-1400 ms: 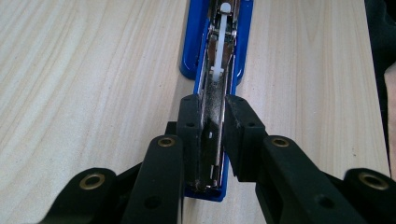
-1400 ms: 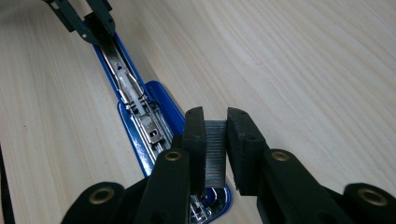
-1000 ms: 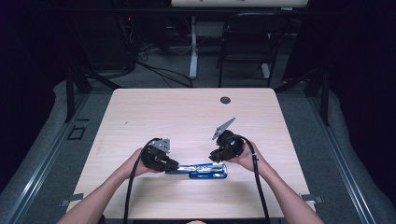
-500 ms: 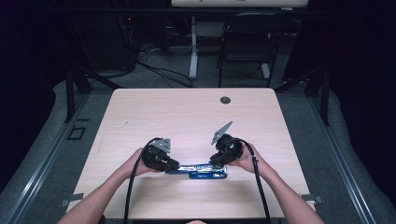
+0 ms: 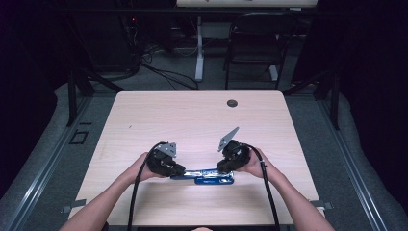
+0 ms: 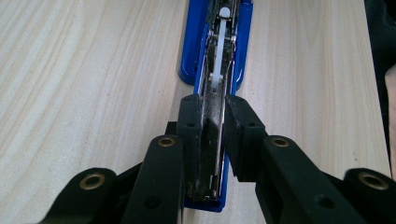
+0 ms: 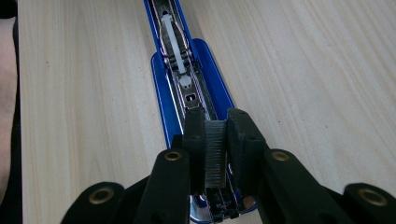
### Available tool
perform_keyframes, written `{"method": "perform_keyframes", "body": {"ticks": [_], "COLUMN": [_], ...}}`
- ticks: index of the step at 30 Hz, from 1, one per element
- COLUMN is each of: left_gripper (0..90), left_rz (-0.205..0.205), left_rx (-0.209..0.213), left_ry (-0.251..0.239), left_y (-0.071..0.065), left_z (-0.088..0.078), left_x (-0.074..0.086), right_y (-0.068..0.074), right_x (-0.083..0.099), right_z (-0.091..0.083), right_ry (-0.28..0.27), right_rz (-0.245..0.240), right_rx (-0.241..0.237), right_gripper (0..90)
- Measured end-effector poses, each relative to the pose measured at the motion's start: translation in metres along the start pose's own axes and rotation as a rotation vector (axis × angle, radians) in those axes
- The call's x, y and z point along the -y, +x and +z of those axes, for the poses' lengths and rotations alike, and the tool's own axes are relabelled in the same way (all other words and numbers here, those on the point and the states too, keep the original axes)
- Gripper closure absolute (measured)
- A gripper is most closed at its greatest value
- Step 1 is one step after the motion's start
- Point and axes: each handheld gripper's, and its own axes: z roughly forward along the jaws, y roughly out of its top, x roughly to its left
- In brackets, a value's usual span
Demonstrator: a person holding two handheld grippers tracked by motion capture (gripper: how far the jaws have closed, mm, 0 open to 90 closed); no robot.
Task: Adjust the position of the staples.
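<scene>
Stapler (image 5: 204, 176) lies open, lengthwise between both tongs on the tabletop (image 5: 192, 120). Left tongs (image 6: 212, 122) clamp its metal rail. Right tongs (image 7: 215, 135) clamp a strip of staples (image 7: 215, 154) above its channel.

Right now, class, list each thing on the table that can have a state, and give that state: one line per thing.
Stapler: lying flat on the table, opened up, magazine channel bare, white pusher showing.
Strip of staples: gripped, held over the stapler's channel.
Left gripper: jaws shut on the stapler's metal rail.
Right gripper: jaws shut on the strip of staples.
Table: level, light wood.
</scene>
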Motion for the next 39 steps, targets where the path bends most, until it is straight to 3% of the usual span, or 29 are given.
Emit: {"method": "perform_keyframes", "body": {"ticks": [9,11,29,39], "left_gripper": [77.0,77.0,77.0,77.0], "left_rz": [-0.001,-0.006,-0.008,-0.011], "left_rx": [0.003,0.025,0.031,0.032], "left_ry": [-0.002,-0.022,-0.024,-0.024], "left_y": [0.0001,0.0007,0.0013,0.0015], "left_z": [0.0003,0.0015,0.0018,0.0019], "left_x": [-0.0001,0.0007,0.0008,0.0007], "right_y": [-0.0003,-0.0005,-0.0017,0.0043], "right_x": [0.0017,0.0019,0.0065,0.0063], "right_z": [-0.0025,-0.0023,-0.0028,-0.0004], "right_ry": [-0.023,-0.02,-0.027,-0.023], "right_rz": [-0.02,-0.027,-0.069,-0.137], "right_rx": [0.001,0.003,-0.016,0.011], "right_gripper": [78.8,78.8,78.7,78.6]}}
